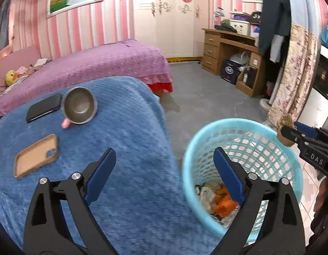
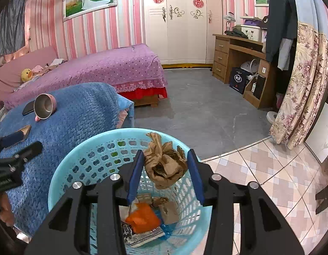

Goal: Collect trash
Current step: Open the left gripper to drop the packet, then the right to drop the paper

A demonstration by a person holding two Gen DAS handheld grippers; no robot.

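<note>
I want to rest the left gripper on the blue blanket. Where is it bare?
Bare: the blue blanket between the phone case and the basket edge. Crowded: far-left corner, with steel bowl, black phone and phone case.

"DAS" on the right gripper [image 1: 286,135] body.

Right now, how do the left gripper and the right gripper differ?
The left gripper is open and empty; the right gripper is shut on a crumpled brown paper wad. The left gripper straddles the edge of the blue blanket and the basket's near rim; the right gripper hangs over the light-blue basket, above the trash already inside. Both have black frames with blue pads.
</note>
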